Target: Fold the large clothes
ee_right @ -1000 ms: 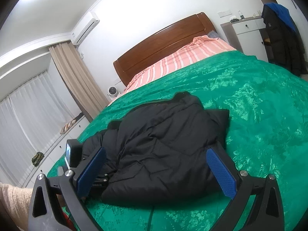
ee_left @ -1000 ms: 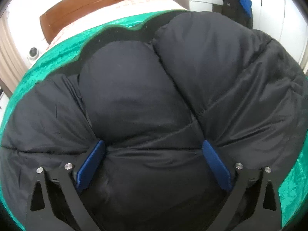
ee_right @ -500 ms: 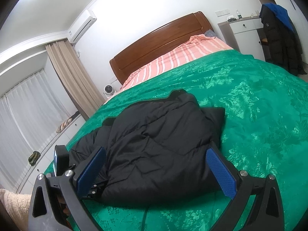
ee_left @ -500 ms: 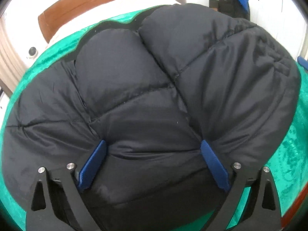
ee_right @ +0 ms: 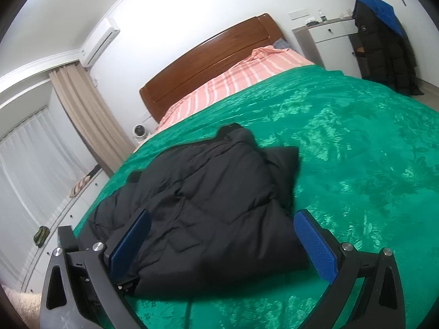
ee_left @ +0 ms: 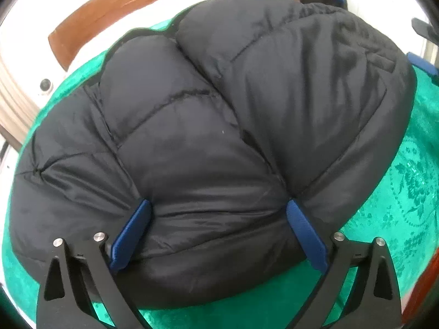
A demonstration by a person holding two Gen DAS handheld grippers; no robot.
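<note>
Jacket: black puffer jacket (ee_right: 208, 211) lies folded into a bulky bundle on the green bedspread (ee_right: 356, 148), toward the near left part of the bed; collar end points at the headboard.
Left gripper: left gripper (ee_left: 218, 226) sits low against the near edge of the jacket (ee_left: 219, 137); jaws spread wide, a quilted bulge of fabric swelling between the 2 blue pads (ee_left: 131, 235). Pads touch the padding at both sides, no pinch visible.
Right gripper: right gripper (ee_right: 219, 242) hovers above the bedspread at the jacket's near right corner; jaws wide apart, nothing between the blue fingers (ee_right: 315, 246).
Cross view: the left gripper's black frame shows in the right wrist view at the jacket's left edge; the right gripper's blue tip shows at the far right of the left wrist view.
Bed: wooden headboard (ee_right: 208, 52) at the far end, pink striped sheet (ee_right: 241, 76) below it.
Room: dark coat with blue hood (ee_right: 384, 44) hangs beside a white dresser (ee_right: 326, 41); air conditioner (ee_right: 100, 41) high on the wall; beige curtain (ee_right: 85, 120) at left.
</note>
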